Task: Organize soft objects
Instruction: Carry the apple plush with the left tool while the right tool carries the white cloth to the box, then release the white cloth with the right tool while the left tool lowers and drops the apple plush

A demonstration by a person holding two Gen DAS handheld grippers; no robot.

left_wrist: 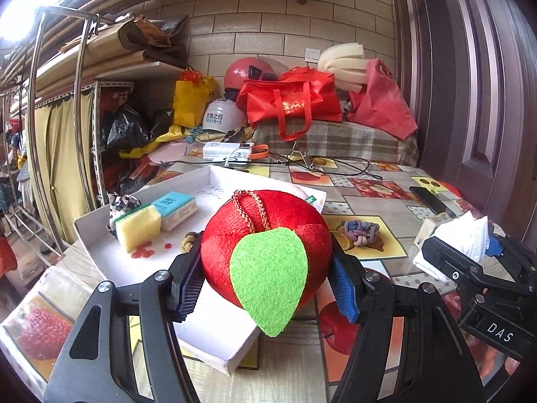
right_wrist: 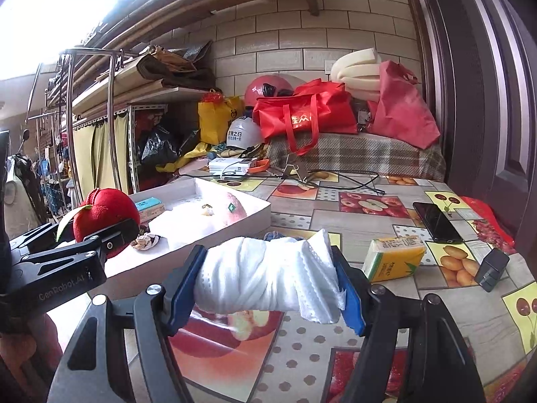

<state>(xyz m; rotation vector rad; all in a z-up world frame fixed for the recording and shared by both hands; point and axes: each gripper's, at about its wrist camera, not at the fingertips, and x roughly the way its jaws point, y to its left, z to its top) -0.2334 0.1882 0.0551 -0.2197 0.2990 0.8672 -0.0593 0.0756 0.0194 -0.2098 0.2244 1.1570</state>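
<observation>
My left gripper [left_wrist: 265, 275] is shut on a red plush apple [left_wrist: 265, 235] with a green felt leaf, held above the near edge of a white tray [left_wrist: 100, 245]; the apple also shows in the right wrist view [right_wrist: 107, 215]. My right gripper [right_wrist: 268, 285] is shut on a rolled white cloth [right_wrist: 268, 275], held above the table to the right of the tray [right_wrist: 261, 215]. In the tray lie a yellow sponge [left_wrist: 137, 226], a teal-topped sponge [left_wrist: 176, 208] and a pink peach-like plush [right_wrist: 235, 211]. A knotted rope toy [left_wrist: 360, 231] lies on the table.
The table has a fruit-pattern cover [right_wrist: 369, 201]. On it are a yellow tissue pack [right_wrist: 394, 257], a black phone [right_wrist: 436, 221], a small dark box [right_wrist: 493, 268], cables [right_wrist: 352, 178] and a white device [right_wrist: 231, 166]. Red bags [right_wrist: 308, 117] and helmets are piled behind.
</observation>
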